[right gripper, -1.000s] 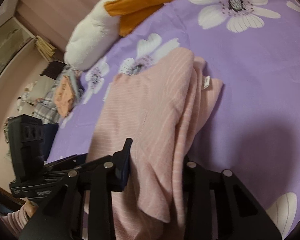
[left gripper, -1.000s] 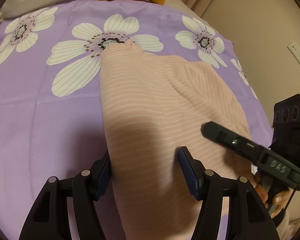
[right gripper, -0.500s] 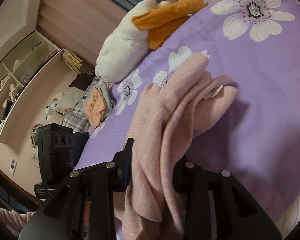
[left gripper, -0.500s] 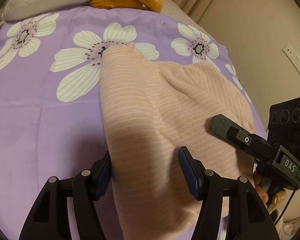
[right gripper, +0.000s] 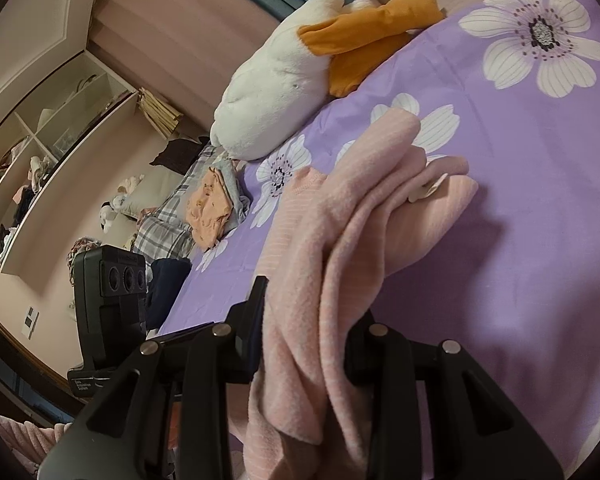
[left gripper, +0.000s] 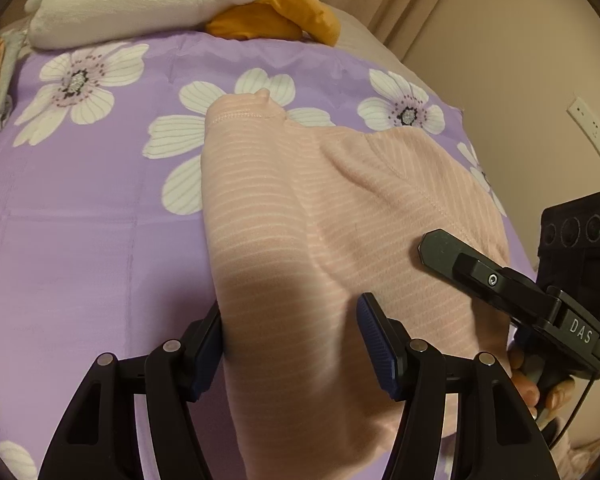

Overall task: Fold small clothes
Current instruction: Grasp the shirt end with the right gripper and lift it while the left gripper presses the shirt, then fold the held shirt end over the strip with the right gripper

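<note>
- The pink striped fleece garment [left gripper: 300, 216] lies draped across the purple bedspread with white flowers [left gripper: 80, 220], its near end lifted up off the bed toward both cameras.
- Left claw [left gripper: 292, 344]: the cloth runs down between its two blue-padded fingers [left gripper: 374, 344]. The right pad stands off the fabric with a clear gap, so this claw is spread wide; whether the left pad touches the garment's edge I cannot tell.
- Right claw [right gripper: 304, 332]: a thick bunch of the same pink garment [right gripper: 340, 240] is gathered between its black fingers, which press in on the folds from both sides, so this one is clamped on the cloth.
- From the left wrist view, the right claw [left gripper: 432, 246] shows at the right edge, its black finger lying over the garment's right side, with the person's fingertips on the handle below it.
- From the right wrist view, the garment's far end rests on the bed in loose ridges, a small white label [right gripper: 424, 192] showing among them.
- At the head of the bed sits a white plush toy with orange parts [right gripper: 300, 80], touching the bedspread's far edge.
- Beside the bed's left side lies a pile of folded clothes, peach on top of grey and plaid [right gripper: 208, 208], well apart from the pink garment.
</note>
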Tool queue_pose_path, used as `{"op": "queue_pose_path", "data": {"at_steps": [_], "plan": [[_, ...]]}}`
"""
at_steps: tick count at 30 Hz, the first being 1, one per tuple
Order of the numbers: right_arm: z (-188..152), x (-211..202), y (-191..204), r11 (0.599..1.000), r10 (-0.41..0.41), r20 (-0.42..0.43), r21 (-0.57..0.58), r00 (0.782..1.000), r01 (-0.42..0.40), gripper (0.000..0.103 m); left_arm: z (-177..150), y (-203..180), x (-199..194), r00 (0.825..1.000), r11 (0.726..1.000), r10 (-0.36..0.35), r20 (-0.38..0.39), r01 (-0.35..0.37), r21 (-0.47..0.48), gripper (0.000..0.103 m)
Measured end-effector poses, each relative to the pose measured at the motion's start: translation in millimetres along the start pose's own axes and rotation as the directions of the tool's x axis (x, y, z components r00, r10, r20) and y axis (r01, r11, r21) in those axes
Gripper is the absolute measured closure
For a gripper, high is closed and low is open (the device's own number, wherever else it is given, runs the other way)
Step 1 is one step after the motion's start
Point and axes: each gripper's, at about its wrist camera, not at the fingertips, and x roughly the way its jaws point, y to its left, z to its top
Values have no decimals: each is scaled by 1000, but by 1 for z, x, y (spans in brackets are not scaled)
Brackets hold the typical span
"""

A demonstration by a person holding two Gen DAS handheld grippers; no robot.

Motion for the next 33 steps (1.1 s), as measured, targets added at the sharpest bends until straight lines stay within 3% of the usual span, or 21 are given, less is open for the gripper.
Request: {"op": "queue_pose_path", "data": {"at_steps": [33], "plan": [[-6, 59, 50, 998, 20, -86, -57, 996, -25, 72, -13, 58, -41, 997, 996, 58, 43, -55, -77, 41]]}}
